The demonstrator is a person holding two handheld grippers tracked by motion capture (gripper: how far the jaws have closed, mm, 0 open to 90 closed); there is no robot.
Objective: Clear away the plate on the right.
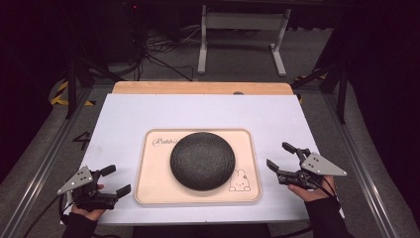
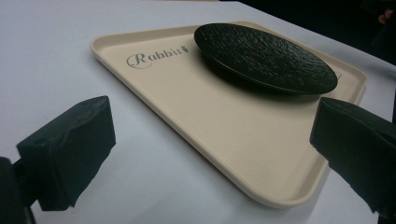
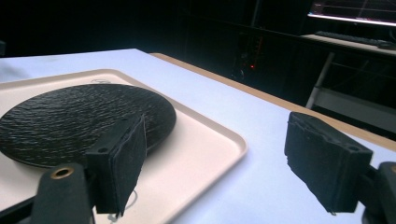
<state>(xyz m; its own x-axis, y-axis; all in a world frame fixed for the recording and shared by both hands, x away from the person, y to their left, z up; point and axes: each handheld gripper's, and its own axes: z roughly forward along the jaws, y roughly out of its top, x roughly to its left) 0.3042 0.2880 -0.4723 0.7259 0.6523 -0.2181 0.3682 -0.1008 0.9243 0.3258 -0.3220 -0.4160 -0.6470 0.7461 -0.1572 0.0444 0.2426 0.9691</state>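
A cream tray (image 1: 148, 191) printed with "Rabbit" and a small rabbit drawing lies in the middle of the white table. A round, dark, textured plate (image 1: 202, 160) rests on it, toward the far side. My left gripper (image 1: 115, 180) hovers open just left of the tray's near left corner, holding nothing. My right gripper (image 1: 283, 156) is open to the right of the tray, also holding nothing. In the left gripper view the tray (image 2: 233, 140) and plate (image 2: 264, 56) lie ahead between the jaws. The right gripper view has the plate (image 3: 79, 121) on the tray (image 3: 205, 144) at left.
The white table top (image 1: 124, 114) has a wooden strip (image 1: 198, 88) along its far edge. Beyond it stand a white metal frame (image 1: 242, 29) and cables on the dark floor. Bare table surrounds the tray on all sides.
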